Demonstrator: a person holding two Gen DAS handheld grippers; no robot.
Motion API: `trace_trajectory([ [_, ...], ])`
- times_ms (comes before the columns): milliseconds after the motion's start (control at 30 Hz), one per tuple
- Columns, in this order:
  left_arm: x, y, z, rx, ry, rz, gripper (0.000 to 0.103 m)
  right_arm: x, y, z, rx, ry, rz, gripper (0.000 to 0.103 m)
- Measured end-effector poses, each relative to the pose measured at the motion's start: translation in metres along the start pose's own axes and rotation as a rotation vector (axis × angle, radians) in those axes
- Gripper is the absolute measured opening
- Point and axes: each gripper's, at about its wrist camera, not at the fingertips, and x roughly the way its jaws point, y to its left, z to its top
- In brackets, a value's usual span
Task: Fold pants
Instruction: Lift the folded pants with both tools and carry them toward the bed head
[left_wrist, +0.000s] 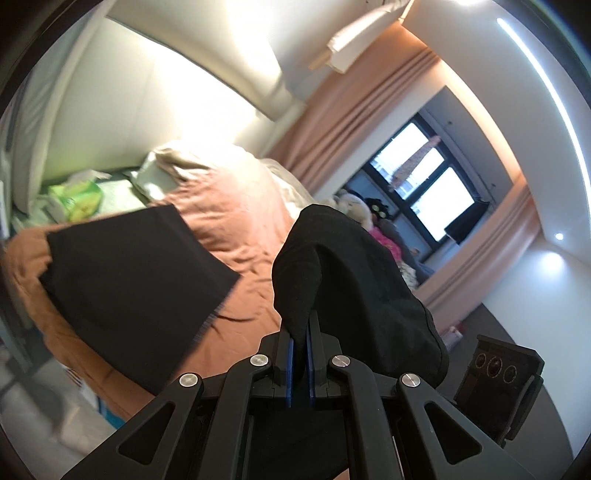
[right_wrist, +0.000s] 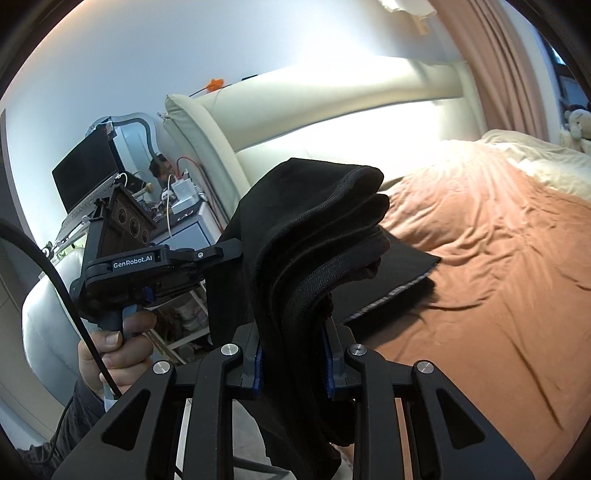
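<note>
My left gripper (left_wrist: 300, 332) is clamped on a black fold of the pants (left_wrist: 351, 266); my right gripper (right_wrist: 293, 354) grips their bunched waistband, while the far end lies at ten o'clock on the orange bedspread (left_wrist: 229, 206)

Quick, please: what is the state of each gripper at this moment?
Left gripper: closed on a thin fold of the black pants.
Right gripper: closed on a thick bunch of the same pants.

Left gripper (left_wrist: 300, 334) jaws nearly closed, pinching; right gripper (right_wrist: 293, 356) jaws clamped wider.
</note>
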Motion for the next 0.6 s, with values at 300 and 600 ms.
trace_trajectory([
  [300, -0.008, 0.04, 0.04, 0.01, -0.037, 0.122, 0.005, 0.058, -0.017, 0.008, 0.027, 0.007, 0.09, 0.021],
  [600, 0.014, 0.081, 0.066, -0.01, -0.059, 0.234, 0.005, 0.113, -0.049, 0.014, 0.076, 0.04, 0.139, 0.021],
])
